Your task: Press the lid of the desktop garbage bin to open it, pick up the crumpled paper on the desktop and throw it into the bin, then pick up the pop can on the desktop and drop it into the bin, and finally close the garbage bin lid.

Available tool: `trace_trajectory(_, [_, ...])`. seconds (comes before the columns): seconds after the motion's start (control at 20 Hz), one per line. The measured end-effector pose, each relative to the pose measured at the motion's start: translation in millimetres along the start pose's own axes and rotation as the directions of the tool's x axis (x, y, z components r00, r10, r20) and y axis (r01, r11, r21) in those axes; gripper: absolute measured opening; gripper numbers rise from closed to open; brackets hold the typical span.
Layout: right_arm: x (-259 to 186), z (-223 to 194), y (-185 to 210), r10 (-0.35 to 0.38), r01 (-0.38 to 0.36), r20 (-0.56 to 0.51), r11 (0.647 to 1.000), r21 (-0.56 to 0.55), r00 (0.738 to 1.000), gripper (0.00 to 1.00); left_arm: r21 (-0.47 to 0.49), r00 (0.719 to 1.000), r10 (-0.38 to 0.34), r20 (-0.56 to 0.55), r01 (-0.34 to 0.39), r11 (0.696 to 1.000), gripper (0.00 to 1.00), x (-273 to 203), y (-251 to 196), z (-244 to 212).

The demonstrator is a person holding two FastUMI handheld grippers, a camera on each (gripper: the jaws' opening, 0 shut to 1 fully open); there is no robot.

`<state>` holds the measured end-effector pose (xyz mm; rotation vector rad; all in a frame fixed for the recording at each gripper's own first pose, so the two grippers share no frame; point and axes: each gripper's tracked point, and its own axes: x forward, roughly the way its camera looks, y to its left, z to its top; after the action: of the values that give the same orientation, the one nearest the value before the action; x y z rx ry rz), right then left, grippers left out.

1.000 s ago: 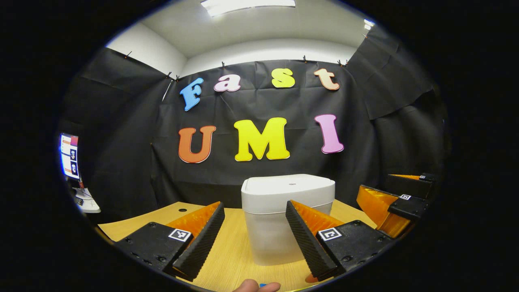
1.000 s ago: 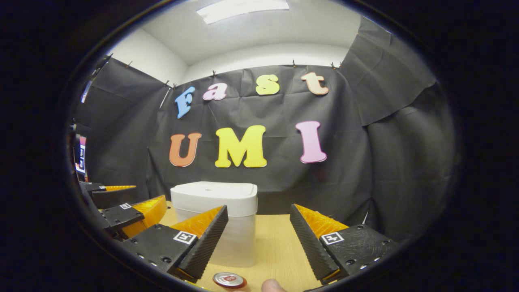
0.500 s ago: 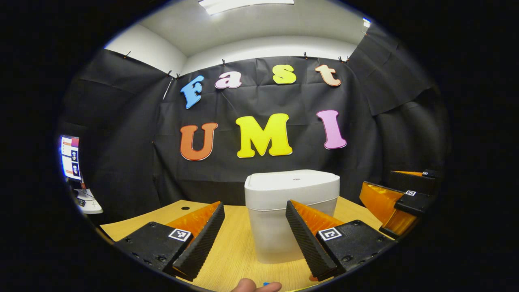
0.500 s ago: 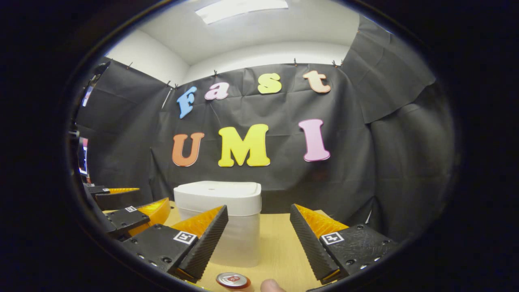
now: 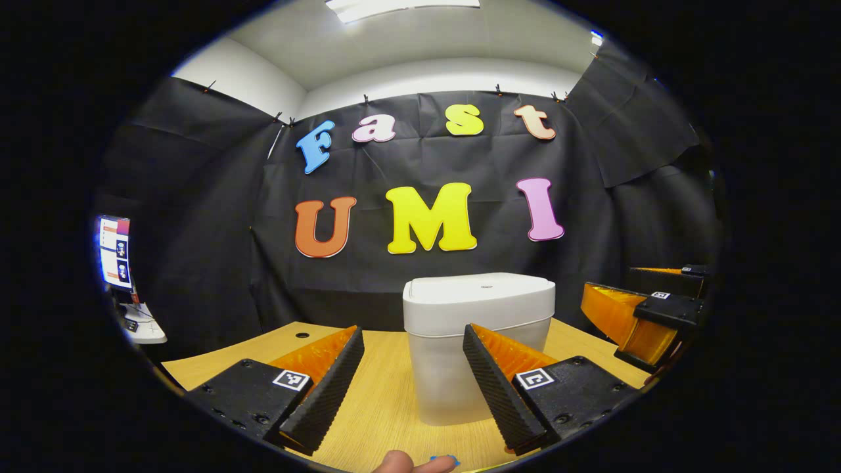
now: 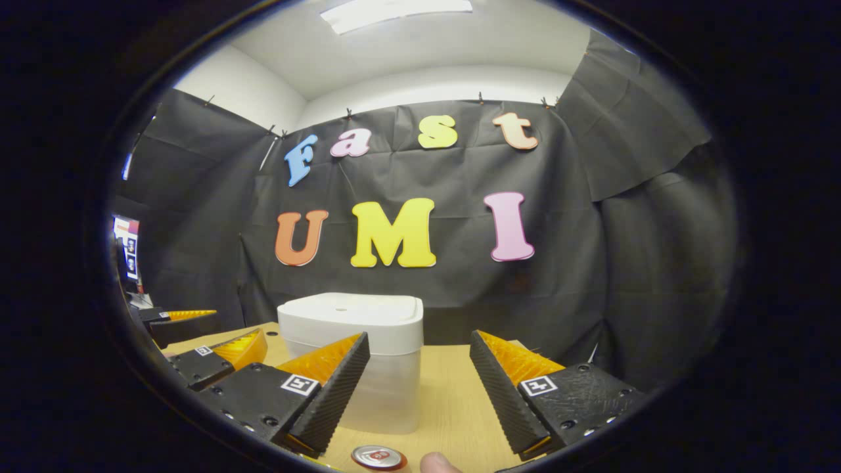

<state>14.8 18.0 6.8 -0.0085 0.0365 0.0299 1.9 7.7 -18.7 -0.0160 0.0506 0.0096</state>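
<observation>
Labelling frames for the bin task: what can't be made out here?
- Can: right gripper view, cut off by the bottom edge; just its top shows.
- Bin contents: lid shut, walls opaque.
- Bin front: partly behind the left gripper fingers and behind the right gripper in its own view.
- Small blue thing by a fingertip: left gripper view, too small to identify.

In the left gripper view the white plastic garbage bin [image 5: 478, 341] with its closed lid has slid a little to the right and sits slightly higher than a second ago, and the right gripper [image 5: 647, 309] at the edge has risen. In the right gripper view the left gripper [image 6: 197, 341] has sunk lower and the red-topped metal pop can [image 6: 377, 458] has shifted slightly right.
</observation>
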Motion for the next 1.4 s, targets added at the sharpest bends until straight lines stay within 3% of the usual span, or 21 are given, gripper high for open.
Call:
trace_trajectory(0.25, [27,28,27,0.089,-0.089,-0.02,0.996,0.012,0.996,0.95,0.012,1.0,0.013,-0.005,-0.013,1.0,0.98,-3,10,-7])
trace_trajectory(0.6, [85,31,55,0.117,-0.118,-0.08,0.993,-0.005,0.99,0.94,0.0,0.999,0.045,-0.014,-0.045,0.999,0.98,-6,30,-11])
trace_trajectory(0.8, [111,10,73,0.127,-0.125,-0.155,0.992,0.021,0.98,0.76,0.007,0.998,0.054,-0.013,-0.053,0.999,0.98,-11,36,-14])
trace_trajectory(0.85, [115,5,75,0.12,-0.118,-0.17,0.993,0.017,0.978,0.75,0.01,0.998,0.054,-0.016,-0.054,0.998,0.98,-11,39,-16])
trace_trajectory(0.9, [117,1,78,0.115,-0.113,-0.179,0.993,0.018,0.977,0.64,0.012,0.998,0.056,-0.019,-0.056,0.998,0.98,-10,39,-17])
trace_trajectory(0.95, [117,1,79,0.115,-0.114,-0.181,0.993,0.019,0.977,0.59,0.014,0.998,0.058,-0.023,-0.058,0.998,0.98,-10,41,-20])
trace_trajectory(1.05, [120,3,76,0.092,-0.092,-0.171,0.996,0.007,0.981,0.56,0.009,0.998,0.057,-0.029,-0.057,0.998,0.98,-8,42,-23])
trace_trajectory(1.15, [122,5,81,0.097,-0.096,-0.159,0.995,0.012,0.983,0.23,-0.001,0.998,0.055,-0.032,-0.055,0.998,0.98,-9,42,-23])
trace_trajectory(1.2, [125,7,84,0.104,-0.104,-0.153,0.995,0.01,0.983,0.22,-0.004,0.998,0.054,-0.032,-0.054,0.999,0.98,-9,41,-24])
trace_trajectory(1.25, [119,12,84,0.097,-0.097,-0.137,0.995,0.007,0.986,0.01,0.001,0.998,0.057,-0.035,-0.057,0.998,0.98,-8,42,-25])
trace_trajectory(1.4, [125,-3,91,0.12,-0.118,-0.152,0.993,0.021,0.981,0.01,0.006,0.998,0.052,-0.033,-0.052,0.999,0.98,-9,40,-25])
